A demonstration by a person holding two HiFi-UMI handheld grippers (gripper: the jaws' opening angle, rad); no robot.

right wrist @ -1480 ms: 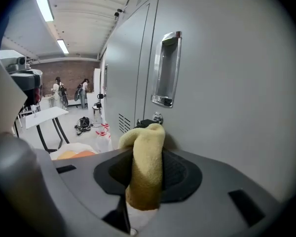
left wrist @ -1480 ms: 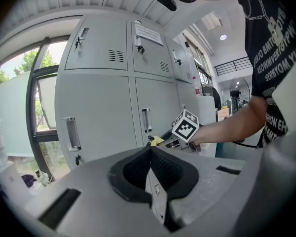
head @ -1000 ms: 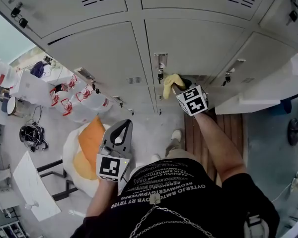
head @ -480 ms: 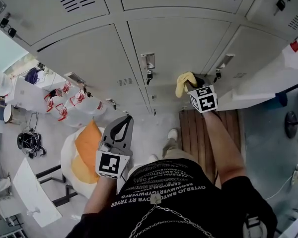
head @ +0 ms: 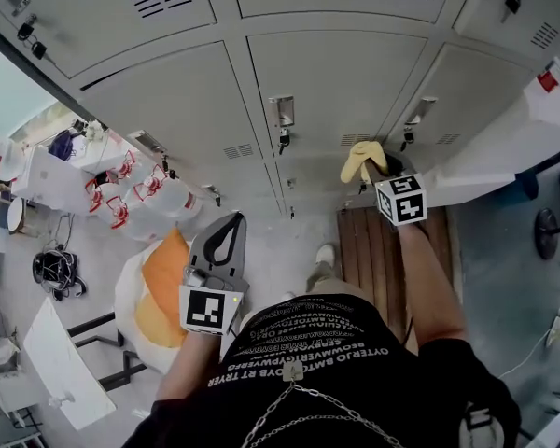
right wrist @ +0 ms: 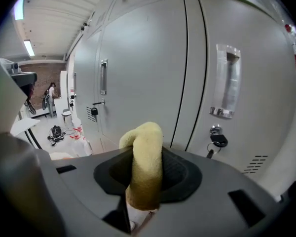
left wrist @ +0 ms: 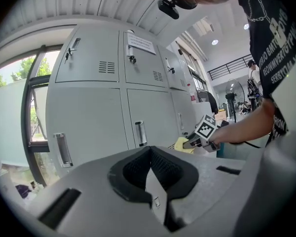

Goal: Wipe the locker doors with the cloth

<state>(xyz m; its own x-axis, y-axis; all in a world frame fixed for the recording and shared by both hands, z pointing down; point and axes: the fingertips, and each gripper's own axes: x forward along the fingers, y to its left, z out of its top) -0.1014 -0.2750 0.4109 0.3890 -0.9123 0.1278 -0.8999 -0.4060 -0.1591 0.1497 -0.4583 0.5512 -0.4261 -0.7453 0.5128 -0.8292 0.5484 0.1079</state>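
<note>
Grey locker doors point(head: 331, 82) fill the top of the head view. My right gripper point(head: 373, 169) is shut on a folded yellow cloth point(head: 362, 160), which is held against the lower edge of a door, between two handles point(head: 281, 112) point(head: 417, 110). In the right gripper view the cloth point(right wrist: 145, 157) sticks up between the jaws, close to a door point(right wrist: 143, 68) and a handle point(right wrist: 227, 80). My left gripper point(head: 231, 227) hangs low over the floor, shut and empty. In the left gripper view its jaws meet at the tips point(left wrist: 149, 153), and the right gripper point(left wrist: 200, 138) shows with the cloth point(left wrist: 183, 144).
Keys hang in the locks point(head: 283, 142) point(right wrist: 217, 140). A wooden slat platform point(head: 378, 245) lies below the lockers. A white and orange bag point(head: 154, 287) and jugs point(head: 145, 187) stand at the left. A white bench point(head: 513, 157) stands at the right.
My right gripper has carried the cloth to the right along the lower lockers, from beside the middle handle towards the one to its right. The left gripper has barely moved.
</note>
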